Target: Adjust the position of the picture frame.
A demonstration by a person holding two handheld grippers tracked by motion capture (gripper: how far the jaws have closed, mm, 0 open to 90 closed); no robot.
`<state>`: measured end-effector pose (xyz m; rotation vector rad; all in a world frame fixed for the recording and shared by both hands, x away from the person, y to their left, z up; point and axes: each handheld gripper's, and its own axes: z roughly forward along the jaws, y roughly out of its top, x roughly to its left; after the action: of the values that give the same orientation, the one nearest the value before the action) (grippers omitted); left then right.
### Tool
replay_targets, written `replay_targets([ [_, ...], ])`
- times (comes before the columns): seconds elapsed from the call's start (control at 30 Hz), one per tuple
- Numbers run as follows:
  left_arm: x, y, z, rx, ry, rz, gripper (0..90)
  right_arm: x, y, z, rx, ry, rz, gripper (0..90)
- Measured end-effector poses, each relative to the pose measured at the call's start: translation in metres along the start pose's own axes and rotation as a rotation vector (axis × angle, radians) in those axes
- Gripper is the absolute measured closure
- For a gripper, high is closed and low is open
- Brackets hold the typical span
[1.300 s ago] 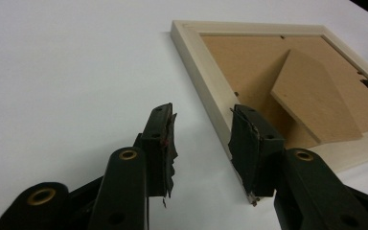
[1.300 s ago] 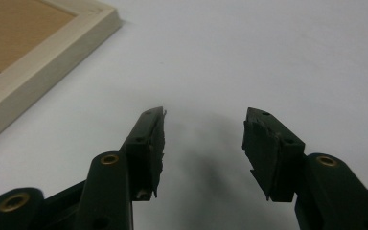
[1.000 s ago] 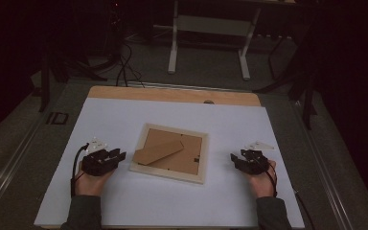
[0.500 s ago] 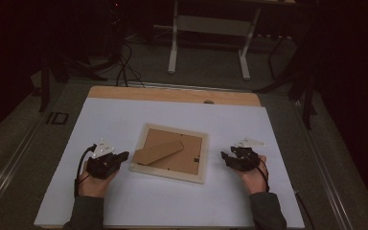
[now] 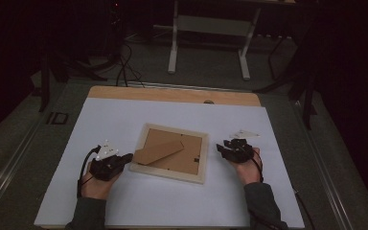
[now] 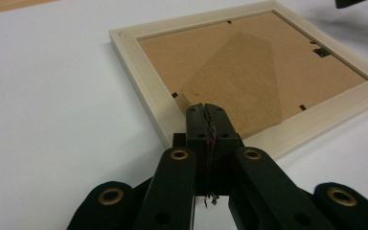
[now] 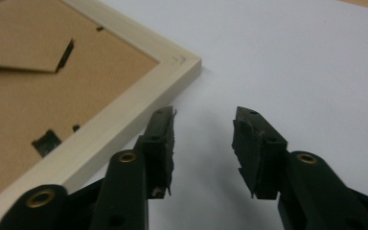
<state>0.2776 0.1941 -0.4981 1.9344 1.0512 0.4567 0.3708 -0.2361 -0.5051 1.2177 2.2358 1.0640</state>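
Lying face down mid-counter point(image 5: 124, 120), the pale wooden picture frame point(image 5: 171, 152) sits between both grippers. The left gripper point(image 6: 206, 112), fingers pressed together, touches its brown cardboard stand point(image 6: 239, 81); lifting gently should avoid tearing. The right gripper point(image 7: 203, 127), fingers half-spread and just closing, empty, waits beside the frame's corner.

- We see the picture frame point(image 5: 172, 153) lying face down in the middle of the white sheet point(image 5: 124, 115), the only obstacle on it.
- Our left gripper point(image 5: 124, 159) sits at the frame's left edge, jaws closed together over the cardboard stand point(image 6: 239, 81).
- Our right gripper point(image 5: 222, 148) stands just beside the frame's right edge, its jaws just closing with bare sheet between them.
- Wide free sheet lies beyond, in front of and outside both hands.
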Motion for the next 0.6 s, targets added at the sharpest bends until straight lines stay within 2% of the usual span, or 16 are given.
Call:
replay_targets([
  [0.17,-0.001,-0.002,-0.001,0.005,0.001,0.005,90.0,-0.002,0.008,0.009,-0.01,0.01,0.012,70.1],
  [0.33,0.0,-0.004,0.0,0.015,0.0,0.003,90.0,0.0,0.013,0.014,-0.012,0.021,0.01,75.5],
  [0.6,0.0,-0.009,0.0,0.033,0.001,0.011,90.0,0.012,0.015,0.025,-0.004,0.026,-0.002,86.9],
])
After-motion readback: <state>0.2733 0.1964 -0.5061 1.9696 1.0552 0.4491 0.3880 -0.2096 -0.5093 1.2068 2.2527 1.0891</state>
